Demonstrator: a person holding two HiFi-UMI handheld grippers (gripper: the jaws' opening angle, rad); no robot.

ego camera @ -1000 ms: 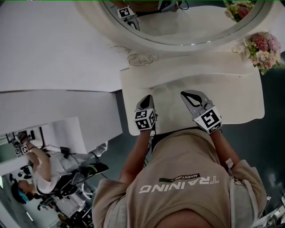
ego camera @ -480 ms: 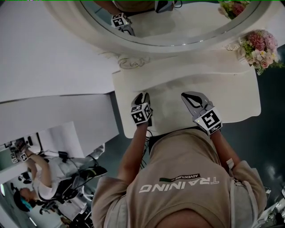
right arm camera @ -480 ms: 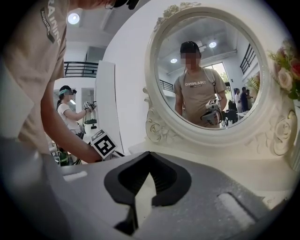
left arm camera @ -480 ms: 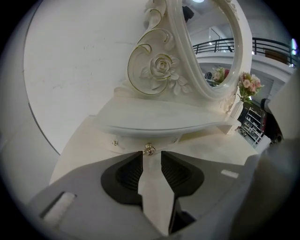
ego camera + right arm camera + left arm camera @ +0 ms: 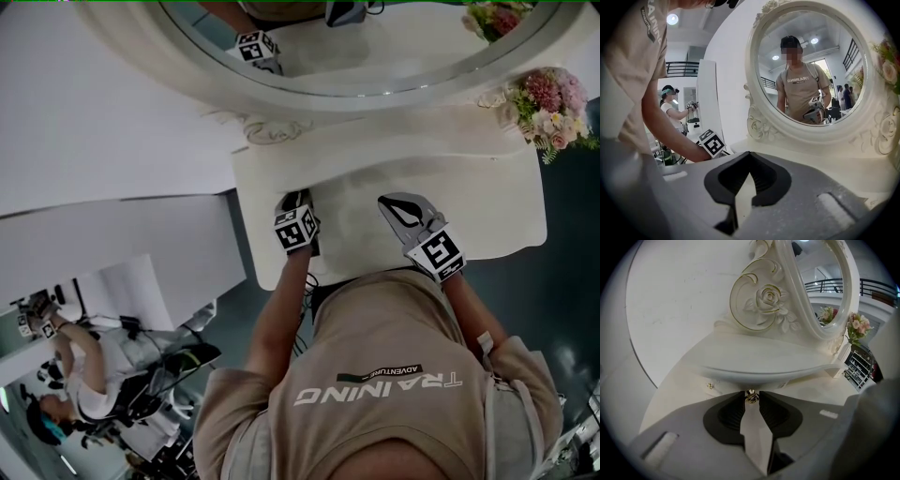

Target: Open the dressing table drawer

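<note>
My left hand-held gripper, just closing, pinches the drawer knob by its tips. I'd squeeze firmly, then pull straight toward me. My right hand-held gripper is clenched and empty.

Soft even indoor light; head view dim, other views fisheye-warped, black-cornered

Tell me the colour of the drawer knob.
Shiny gold; the knob shows best in the left gripper view.
</note>
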